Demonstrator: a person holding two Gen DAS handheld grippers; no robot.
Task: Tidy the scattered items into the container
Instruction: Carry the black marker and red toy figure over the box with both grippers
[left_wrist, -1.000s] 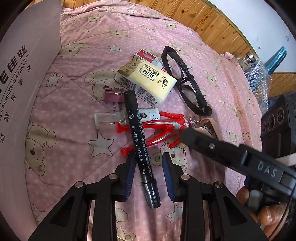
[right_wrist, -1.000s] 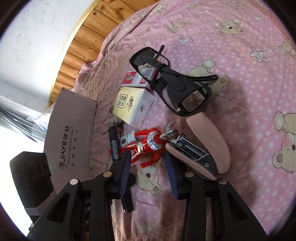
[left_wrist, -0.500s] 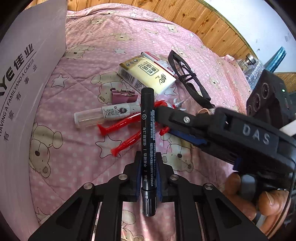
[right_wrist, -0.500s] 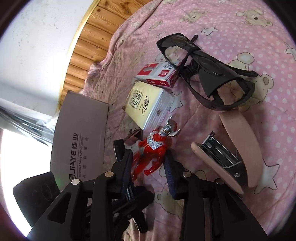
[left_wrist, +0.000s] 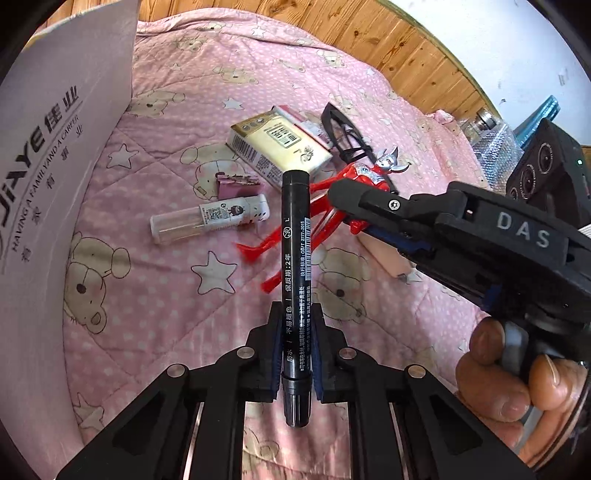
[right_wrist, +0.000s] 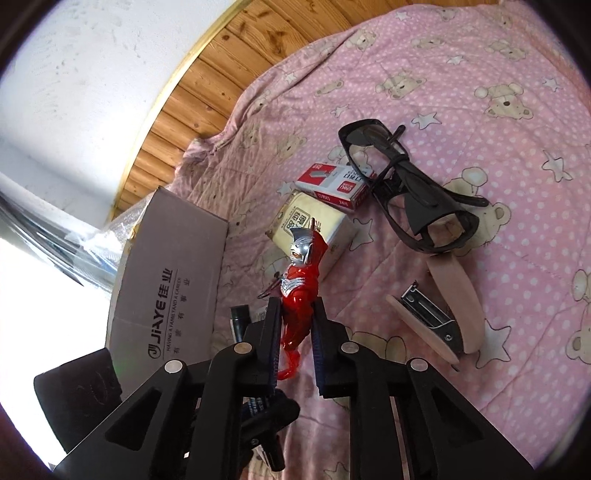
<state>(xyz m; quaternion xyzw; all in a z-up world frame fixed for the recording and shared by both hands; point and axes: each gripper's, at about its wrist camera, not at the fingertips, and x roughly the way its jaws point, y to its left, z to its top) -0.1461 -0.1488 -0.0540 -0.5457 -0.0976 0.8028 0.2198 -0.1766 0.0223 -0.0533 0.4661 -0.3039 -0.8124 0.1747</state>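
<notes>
Both jaws pinch: left gripper (left_wrist: 294, 354) a black marker (left_wrist: 295, 258), right gripper (right_wrist: 295, 332) a red-and-silver figure (right_wrist: 301, 280), above the pink quilt (right_wrist: 480, 110).

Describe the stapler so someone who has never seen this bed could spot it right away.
Start at the pink bear-print quilt and find the black glasses. Just below them, right of the red toy figure, lies the stapler. It is the only pale pink, hinged item, splayed open with its metal staple track showing.

A quilted cotton-like bedspread (left_wrist: 155, 302) is seen beneath a glossy black plastic marker (left_wrist: 295, 236), a shiny red plastic toy figure (right_wrist: 301, 273), a matt cardboard box (right_wrist: 170, 273) and varnished wood panelling (right_wrist: 221, 74).
</notes>
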